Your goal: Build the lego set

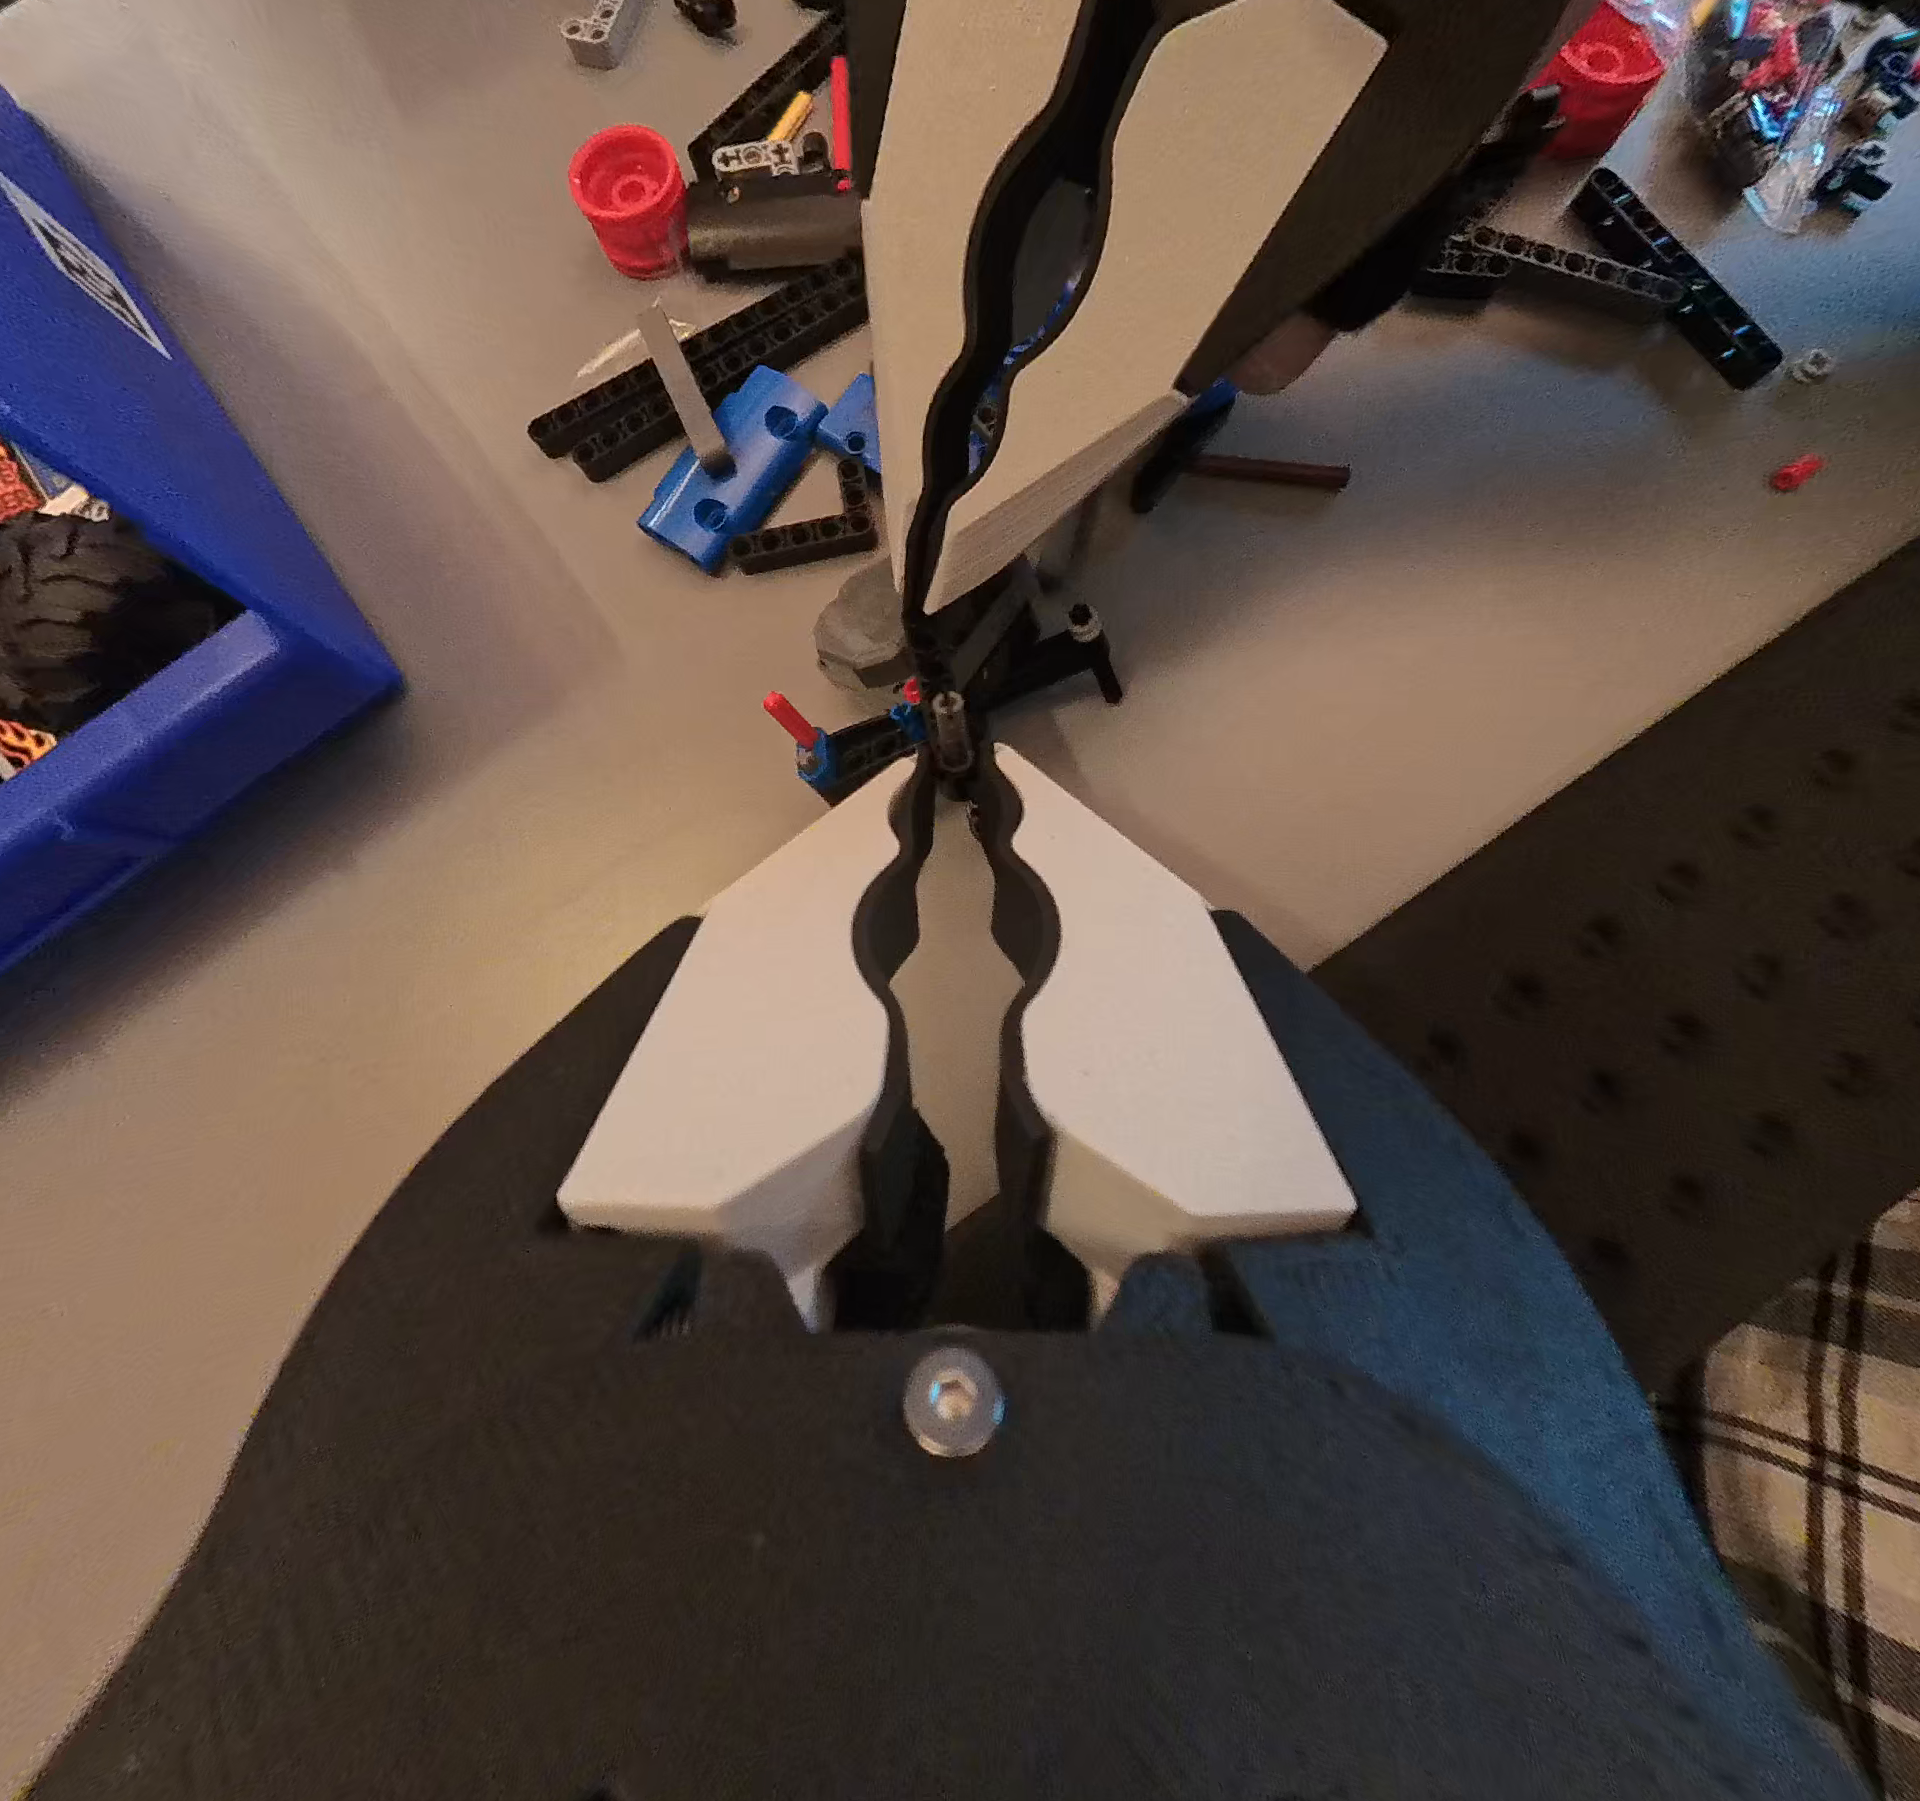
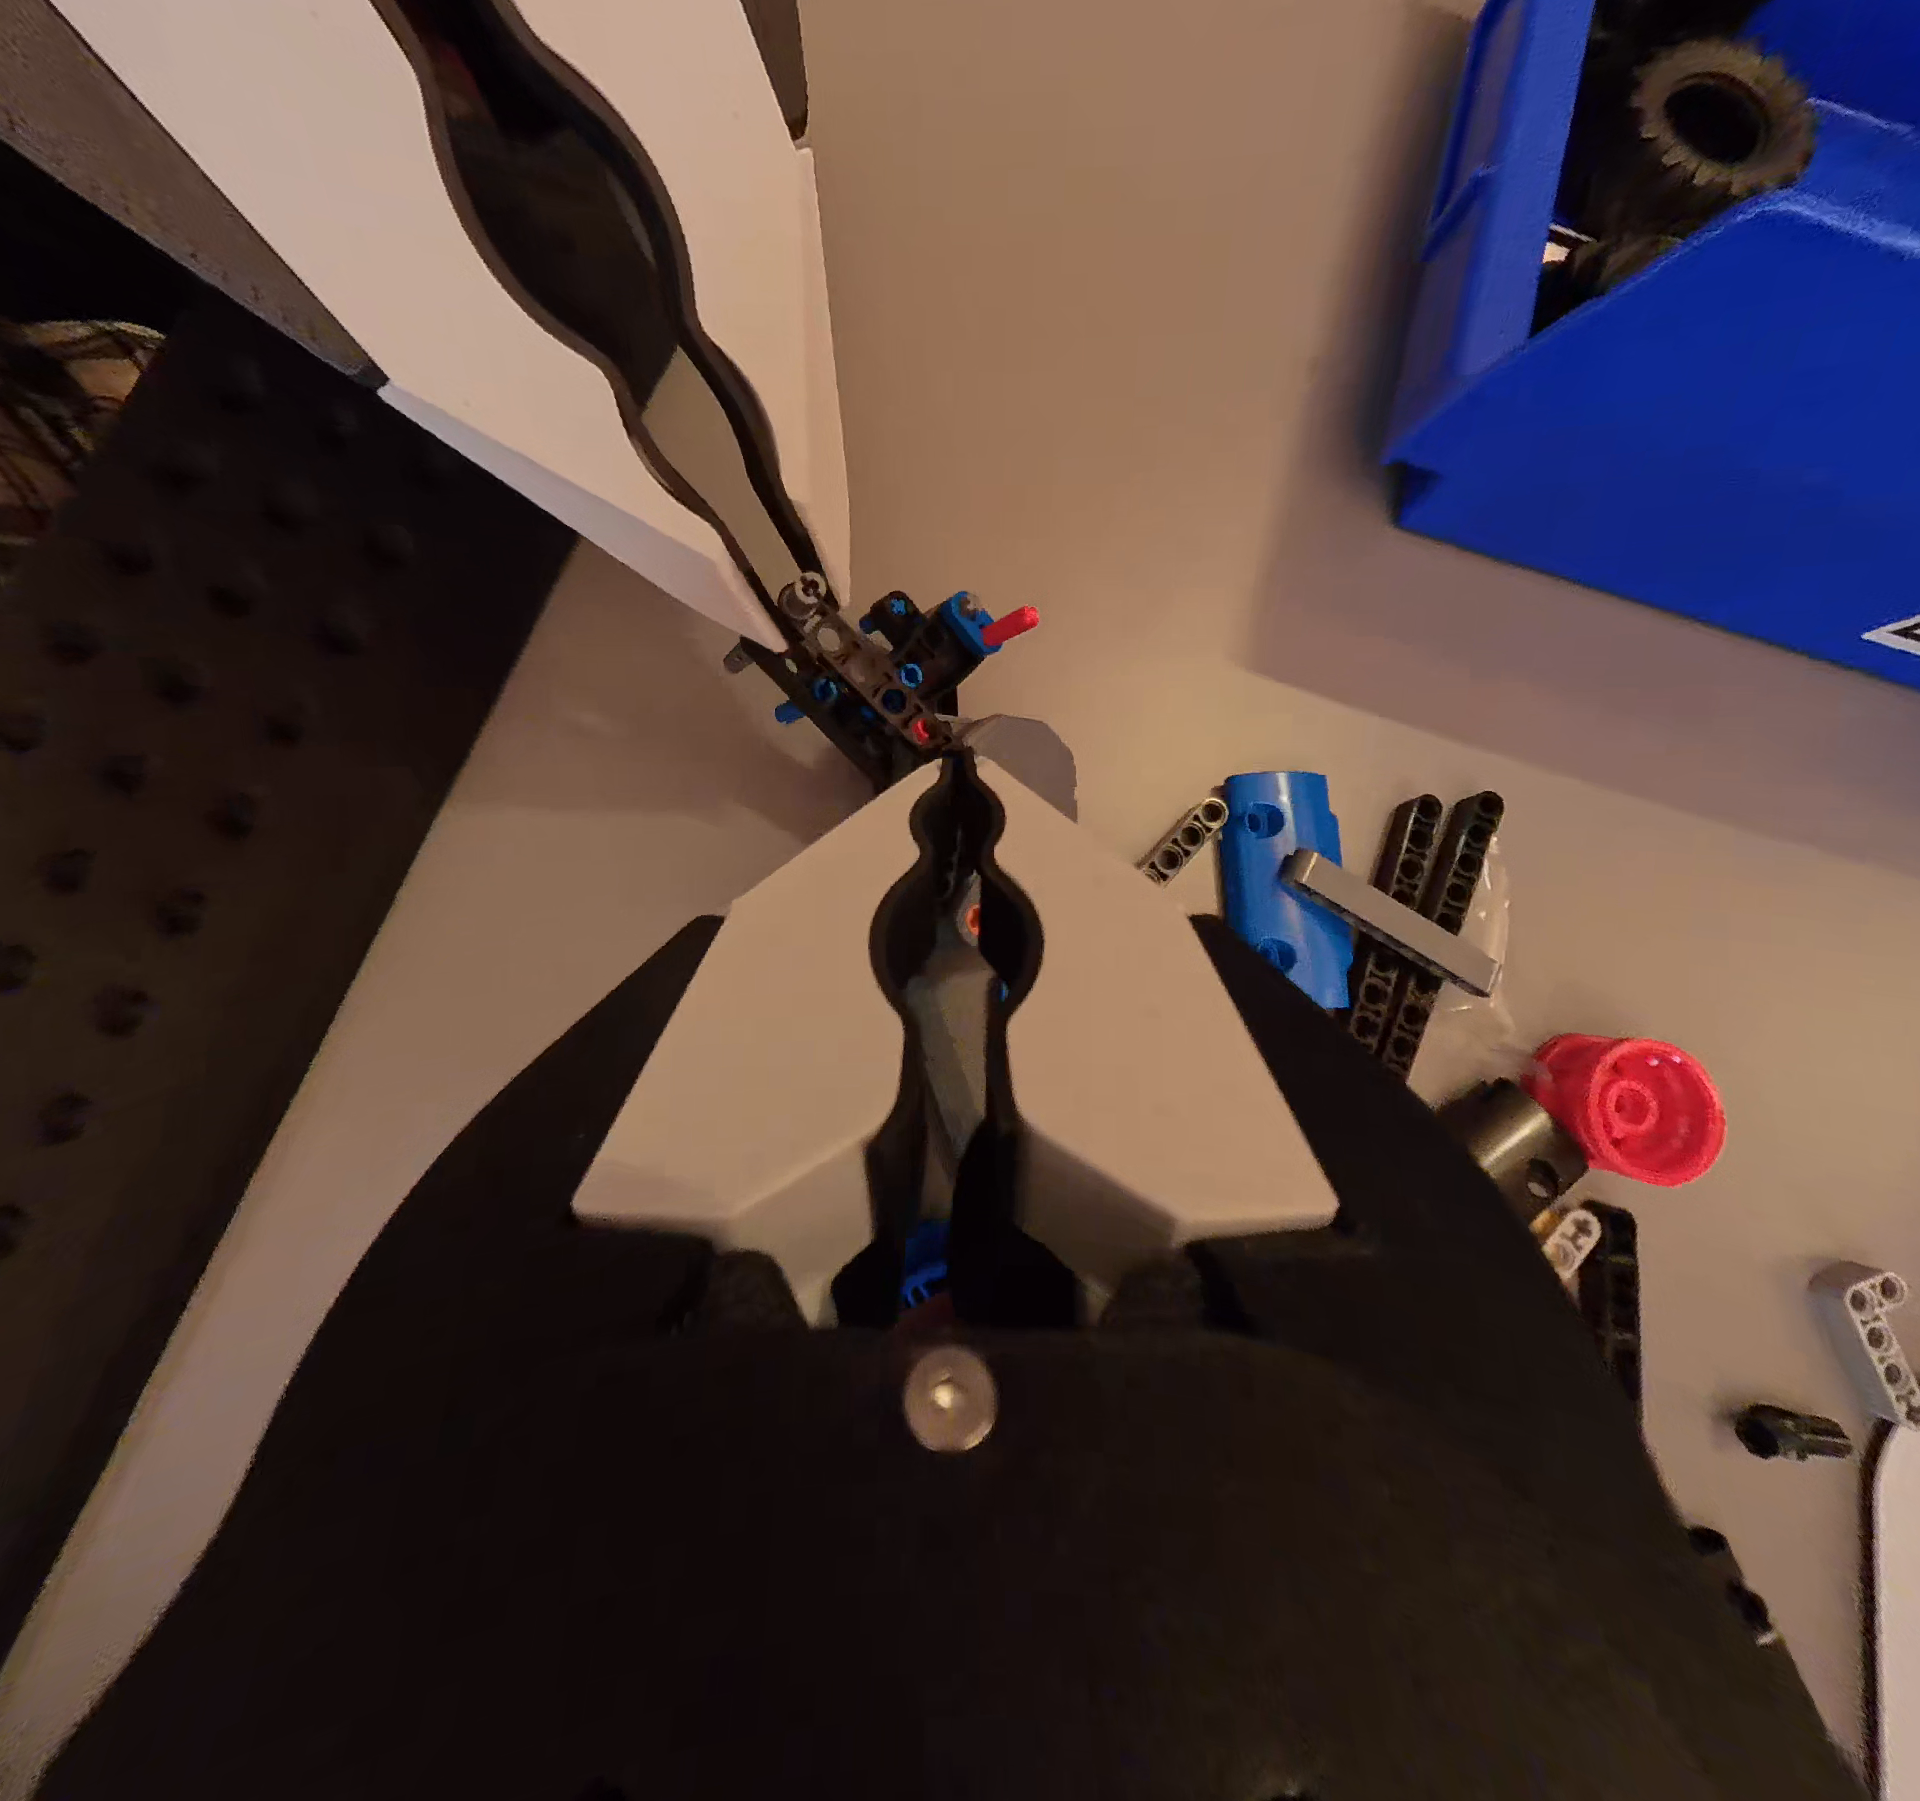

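Note:
A small lego assembly [image 1: 862,743] of black beams with blue pins and a red axle is held above the grey table between both grippers. It also shows in the right wrist view [image 2: 883,671]. My left gripper [image 1: 951,764] is shut, its tips pinching a small grey pin [image 1: 948,721] at one end of the assembly. My right gripper [image 2: 956,764] is shut on the other end of the assembly. It reaches in from the top of the left wrist view [image 1: 920,608]. The left gripper [image 2: 805,598] enters the right wrist view from the upper left.
A blue box [image 1: 156,556] [image 2: 1662,401] holds black tyres. Loose parts lie on the table: a red wheel hub [image 1: 629,198] [image 2: 1631,1107], a blue panel [image 1: 727,473] [image 2: 1283,878], black beams [image 1: 727,349], a bag of parts [image 1: 1787,68]. A dark perforated mat [image 1: 1662,868] borders the table. My left and right fingertips are right by each other. About 15 centimetres separates my right fingertips from the red wheel hub [image 1: 629,198]. It turns up in the right wrist view [image 2: 1627,1097] as well.

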{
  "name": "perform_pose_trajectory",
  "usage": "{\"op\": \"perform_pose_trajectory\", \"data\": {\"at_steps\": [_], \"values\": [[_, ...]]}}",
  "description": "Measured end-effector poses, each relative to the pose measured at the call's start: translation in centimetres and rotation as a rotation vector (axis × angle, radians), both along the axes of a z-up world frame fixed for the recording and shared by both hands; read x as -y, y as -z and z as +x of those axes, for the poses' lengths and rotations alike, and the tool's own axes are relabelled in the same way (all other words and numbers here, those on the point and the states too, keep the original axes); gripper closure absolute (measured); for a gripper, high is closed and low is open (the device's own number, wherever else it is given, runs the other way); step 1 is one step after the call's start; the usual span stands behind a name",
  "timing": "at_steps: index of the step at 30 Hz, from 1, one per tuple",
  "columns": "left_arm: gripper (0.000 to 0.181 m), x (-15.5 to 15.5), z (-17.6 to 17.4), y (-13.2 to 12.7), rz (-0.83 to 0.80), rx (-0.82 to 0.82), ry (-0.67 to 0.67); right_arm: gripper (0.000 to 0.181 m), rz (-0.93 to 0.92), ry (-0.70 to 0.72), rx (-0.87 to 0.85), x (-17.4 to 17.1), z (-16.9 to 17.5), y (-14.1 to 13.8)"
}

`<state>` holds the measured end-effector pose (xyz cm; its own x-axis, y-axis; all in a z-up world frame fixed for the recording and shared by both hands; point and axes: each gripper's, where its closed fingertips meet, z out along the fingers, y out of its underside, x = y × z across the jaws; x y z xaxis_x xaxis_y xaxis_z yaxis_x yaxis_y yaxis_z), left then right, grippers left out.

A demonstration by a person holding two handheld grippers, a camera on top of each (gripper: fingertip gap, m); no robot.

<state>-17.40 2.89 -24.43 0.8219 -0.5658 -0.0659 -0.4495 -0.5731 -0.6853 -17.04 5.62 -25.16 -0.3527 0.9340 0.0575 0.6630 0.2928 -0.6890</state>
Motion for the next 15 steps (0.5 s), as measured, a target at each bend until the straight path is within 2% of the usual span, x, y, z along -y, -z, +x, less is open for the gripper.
{"op": "perform_pose_trajectory", "data": {"at_steps": [9, 15], "values": [[0.177, -0.03, -0.32, -0.15, -0.047, 0.115, -0.027, 0.181, -0.071, -0.059, 0.148, 0.19, -0.26, 0.20], [0.176, 0.13, -0.62, -0.32, -0.081, 0.258, -0.042, 0.181, -0.101, -0.123, 0.263, 0.42, -0.74, 0.37]]}}
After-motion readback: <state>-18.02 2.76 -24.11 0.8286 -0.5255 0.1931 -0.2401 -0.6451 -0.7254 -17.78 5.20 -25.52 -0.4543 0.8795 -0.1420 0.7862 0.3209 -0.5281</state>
